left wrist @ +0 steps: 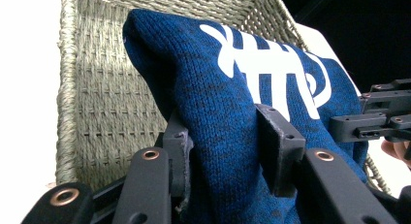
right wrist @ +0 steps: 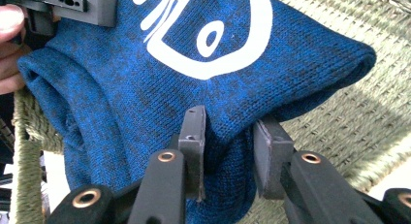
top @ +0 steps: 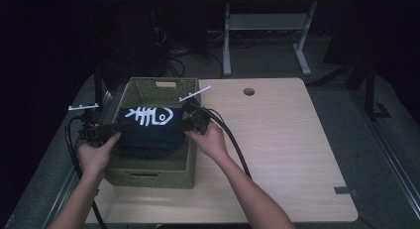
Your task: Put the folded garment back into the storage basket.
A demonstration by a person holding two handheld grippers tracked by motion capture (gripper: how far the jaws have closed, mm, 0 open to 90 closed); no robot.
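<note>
A folded blue sweater (top: 148, 130) sits inside the woven basket (top: 148, 175).

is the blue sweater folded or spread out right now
Folded. The sweater is a thick bundle with rounded doubled edges, held over the basket between the left gripper and right gripper.

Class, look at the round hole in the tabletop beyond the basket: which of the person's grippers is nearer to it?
Right. The right gripper grips the folded blue sweater's right end over the basket, nearer the hole. The left gripper grips the sweater's opposite end, farther away.
</note>
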